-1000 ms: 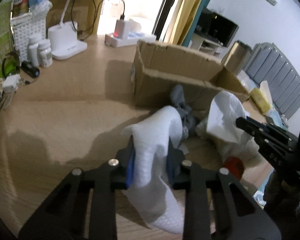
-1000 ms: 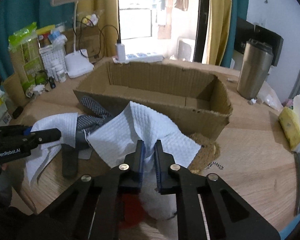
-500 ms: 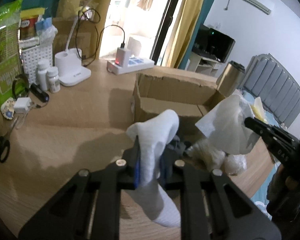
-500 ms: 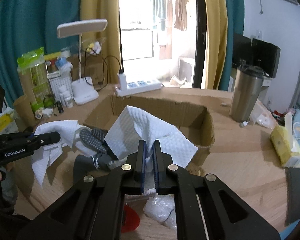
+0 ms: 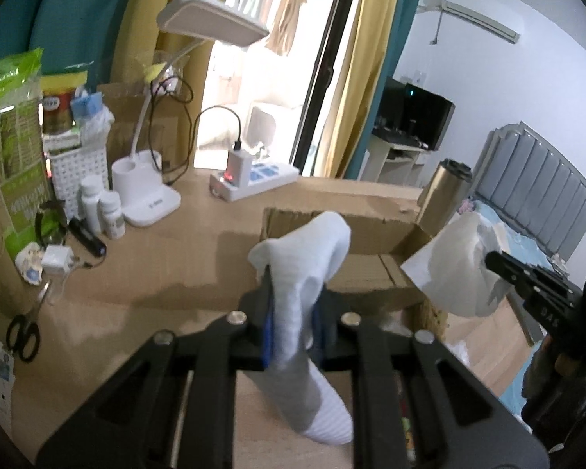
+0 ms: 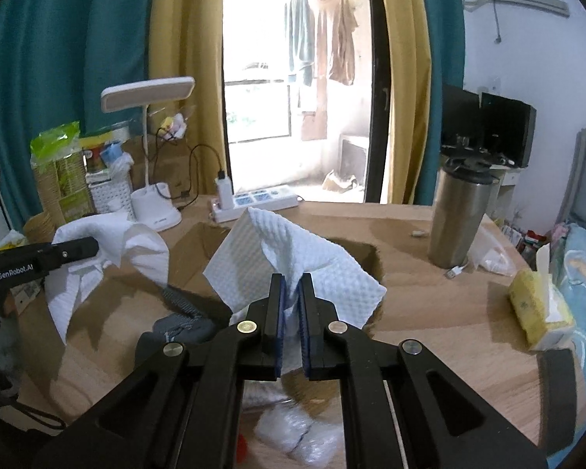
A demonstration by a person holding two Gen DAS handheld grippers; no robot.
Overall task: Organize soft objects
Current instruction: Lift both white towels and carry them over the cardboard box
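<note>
My left gripper is shut on a white cloth that hangs below the jaws, held above the table in front of the open cardboard box. My right gripper is shut on a white waffle-textured cloth, lifted over the box. The right gripper with its cloth shows at the right of the left wrist view. The left gripper's cloth shows at the left of the right wrist view. Grey socks and plastic-wrapped soft items lie on the table below.
A desk lamp, power strip, pill bottles, white basket and scissors stand at the table's left. A steel tumbler and yellow tissue pack stand at the right.
Both grippers have risen from the table with their white cloths, away from the pile by the box. The grey socks stayed on the table.
</note>
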